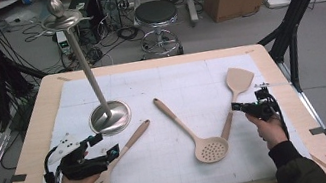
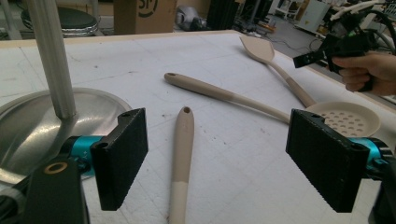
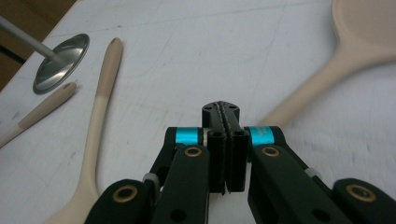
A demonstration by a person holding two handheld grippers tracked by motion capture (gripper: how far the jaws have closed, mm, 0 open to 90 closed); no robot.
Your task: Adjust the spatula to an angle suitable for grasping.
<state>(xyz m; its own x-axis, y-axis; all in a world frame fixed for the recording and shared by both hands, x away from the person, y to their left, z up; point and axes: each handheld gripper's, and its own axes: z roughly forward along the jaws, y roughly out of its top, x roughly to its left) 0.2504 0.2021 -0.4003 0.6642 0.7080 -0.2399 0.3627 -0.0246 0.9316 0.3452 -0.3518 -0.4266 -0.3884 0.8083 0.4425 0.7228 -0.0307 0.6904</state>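
Three beige utensils lie on the white mat [image 1: 164,78]. A spoon-like one [image 1: 131,140] runs under my left gripper [image 1: 105,146], which stands open. Its handle [image 2: 182,154] lies on the mat between the wide-apart pads [image 2: 121,156], untouched. A slotted skimmer [image 1: 210,150] rests in the middle, its handle [image 3: 102,93] pointing to the far left. A spatula [image 1: 239,80] lies at the right. My right gripper [image 1: 239,106] hovers by the spatula's handle, and its jaws [image 3: 226,116] are shut with nothing between them. The spatula's blade [image 3: 369,32] shows beyond it.
A metal stand with a round base [image 1: 109,116] and a tall pole [image 1: 82,60] rises at the mat's left, close to my left gripper; its base [image 2: 32,126] sits just beside the left pad. The wooden table edge [image 1: 294,99] lies to the right.
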